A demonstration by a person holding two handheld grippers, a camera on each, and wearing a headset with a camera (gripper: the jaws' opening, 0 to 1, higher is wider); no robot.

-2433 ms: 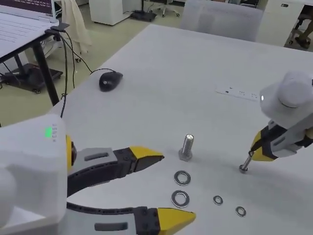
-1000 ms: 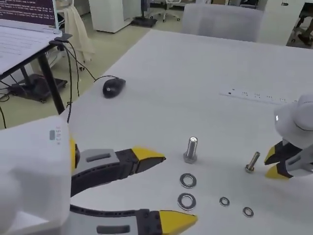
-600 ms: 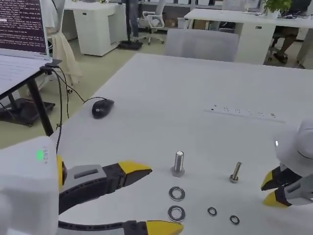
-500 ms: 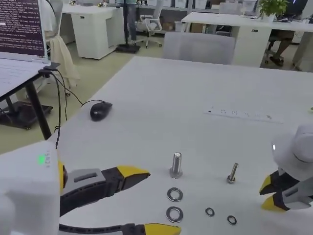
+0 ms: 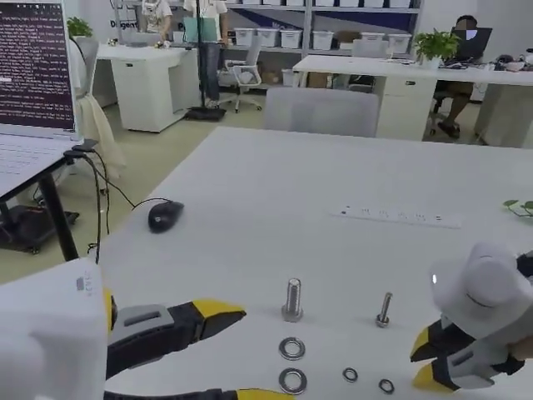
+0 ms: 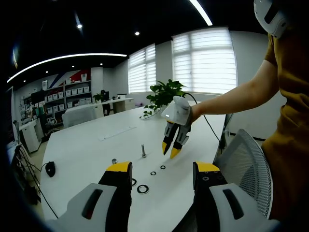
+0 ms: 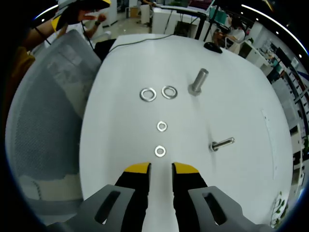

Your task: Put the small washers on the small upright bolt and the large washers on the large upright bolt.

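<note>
The right gripper [image 5: 420,362] has left the small bolt [image 5: 384,309] and drawn back to the near right, its jaws narrowly parted and empty. That bolt now stands upright alone, to the right of the large bolt [image 5: 292,300]. The left gripper [image 5: 262,354] stays spread wide, holding nothing. Two large washers [image 5: 291,347] and two small washers [image 5: 350,375] still lie flat on the table [image 5: 275,192], nearer than the bolts.

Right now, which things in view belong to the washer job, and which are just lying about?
Job: large upright bolt; small upright bolt; two large washers; two small washers.

Lying about: computer mouse; power strip; laptop on the side stand; chair beyond the table.
</note>
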